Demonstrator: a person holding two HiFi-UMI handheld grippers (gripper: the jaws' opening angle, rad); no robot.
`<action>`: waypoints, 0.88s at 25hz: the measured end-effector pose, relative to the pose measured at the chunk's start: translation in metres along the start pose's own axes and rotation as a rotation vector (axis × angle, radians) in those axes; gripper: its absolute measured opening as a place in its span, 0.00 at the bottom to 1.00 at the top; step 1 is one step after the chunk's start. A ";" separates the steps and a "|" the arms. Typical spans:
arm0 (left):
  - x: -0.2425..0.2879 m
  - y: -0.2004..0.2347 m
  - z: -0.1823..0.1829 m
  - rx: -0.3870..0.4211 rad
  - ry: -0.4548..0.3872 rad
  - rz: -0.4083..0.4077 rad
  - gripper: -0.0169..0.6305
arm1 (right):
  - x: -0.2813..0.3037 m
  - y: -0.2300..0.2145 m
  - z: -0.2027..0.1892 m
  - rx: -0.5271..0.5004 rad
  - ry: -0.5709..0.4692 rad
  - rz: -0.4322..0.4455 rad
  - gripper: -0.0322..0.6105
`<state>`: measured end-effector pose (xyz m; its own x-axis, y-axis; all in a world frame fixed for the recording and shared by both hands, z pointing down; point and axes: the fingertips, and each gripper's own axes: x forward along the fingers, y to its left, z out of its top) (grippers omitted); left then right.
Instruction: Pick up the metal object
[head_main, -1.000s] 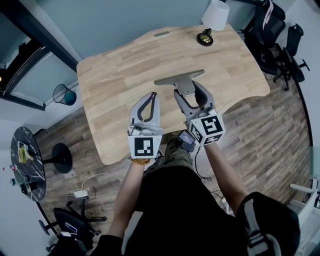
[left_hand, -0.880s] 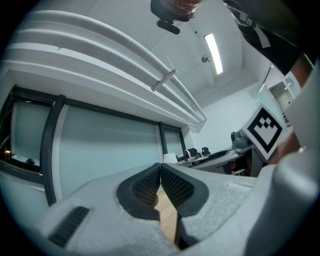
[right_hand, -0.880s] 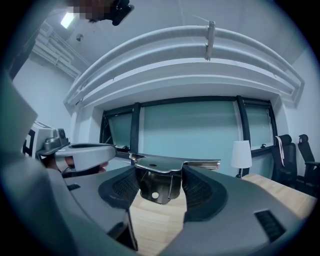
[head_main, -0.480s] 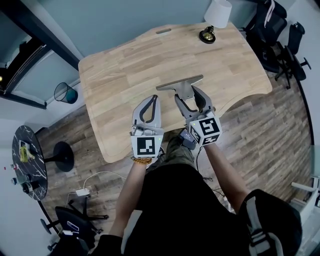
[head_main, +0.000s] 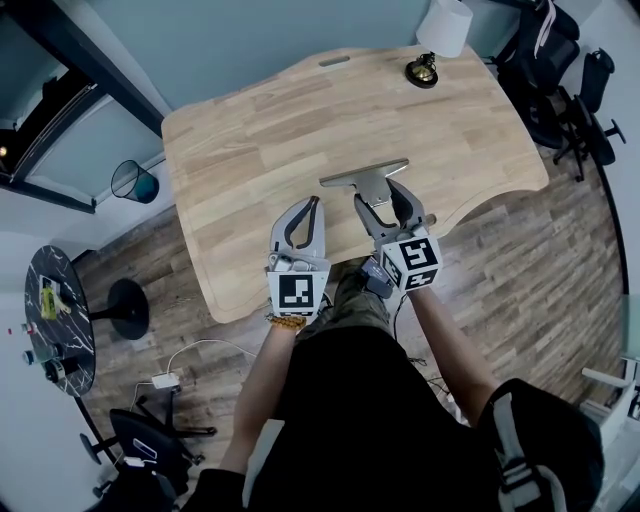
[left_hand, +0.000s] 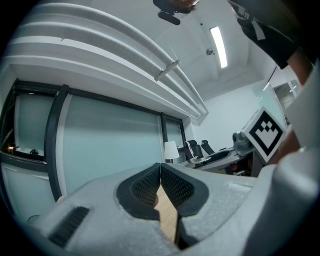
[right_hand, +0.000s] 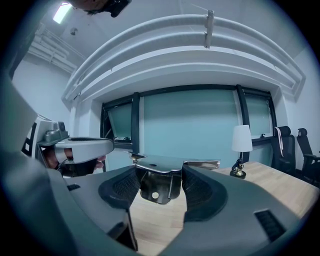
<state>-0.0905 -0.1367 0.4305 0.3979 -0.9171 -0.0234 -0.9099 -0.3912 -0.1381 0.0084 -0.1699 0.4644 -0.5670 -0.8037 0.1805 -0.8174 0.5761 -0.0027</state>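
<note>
The metal object (head_main: 365, 180) is a shiny T-shaped bracket with a flat top plate and a folded stem with a hole. My right gripper (head_main: 381, 197) is shut on its stem, and in the right gripper view the bracket (right_hand: 159, 181) fills the gap between the dark pads (right_hand: 202, 192) of the right gripper (right_hand: 159, 189). It hangs over the near part of the wooden table (head_main: 260, 130). To the left, my left gripper (head_main: 309, 203) is shut with nothing in it, its pads (left_hand: 175, 187) touching at the tips over the table's front edge.
A white-shaded lamp (head_main: 440, 30) stands at the table's far right corner. Black office chairs (head_main: 560, 80) are beyond the right edge. A teal bin (head_main: 132, 180) and a round dark side table (head_main: 50, 320) stand on the floor to the left.
The right gripper has drawn back a little toward the person with the bracket in it. The left gripper has kept its place beside it.
</note>
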 end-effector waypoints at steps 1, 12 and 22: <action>0.000 0.000 -0.002 -0.001 0.005 0.000 0.05 | 0.001 0.001 -0.002 0.001 0.003 0.001 0.45; -0.005 0.001 -0.029 -0.025 0.063 -0.001 0.05 | 0.004 0.003 -0.019 0.006 0.040 0.004 0.45; -0.004 -0.009 -0.041 -0.034 0.097 -0.020 0.05 | 0.001 -0.003 -0.034 0.027 0.068 0.000 0.45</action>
<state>-0.0890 -0.1327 0.4725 0.4043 -0.9116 0.0747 -0.9059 -0.4104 -0.1042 0.0139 -0.1669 0.4984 -0.5595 -0.7913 0.2466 -0.8204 0.5710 -0.0291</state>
